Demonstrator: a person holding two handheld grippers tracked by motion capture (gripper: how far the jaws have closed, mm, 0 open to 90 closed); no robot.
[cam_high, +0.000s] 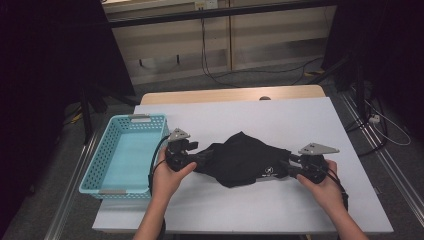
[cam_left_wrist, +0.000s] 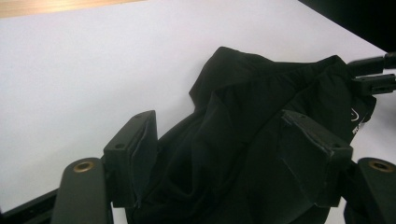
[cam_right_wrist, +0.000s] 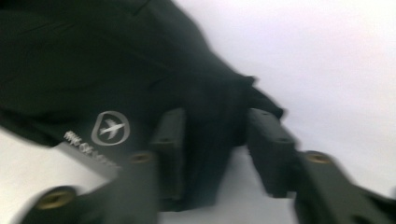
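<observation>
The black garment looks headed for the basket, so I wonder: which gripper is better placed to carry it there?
Left, probably: the left gripper sits beside the blue basket, jaws open around the black garment.

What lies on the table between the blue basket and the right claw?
In the high view, the left claw and the black garment lie between the blue basket and the right claw; the garment spans from one claw to the other.

You have a turquoise basket (cam_high: 107, 172) at the nine o'clock side of the white table (cam_high: 300, 120). At twelve o'clock, beyond the table's wooden edge (cam_high: 220, 95), black cables (cam_high: 240, 75) lie on the floor.
</observation>
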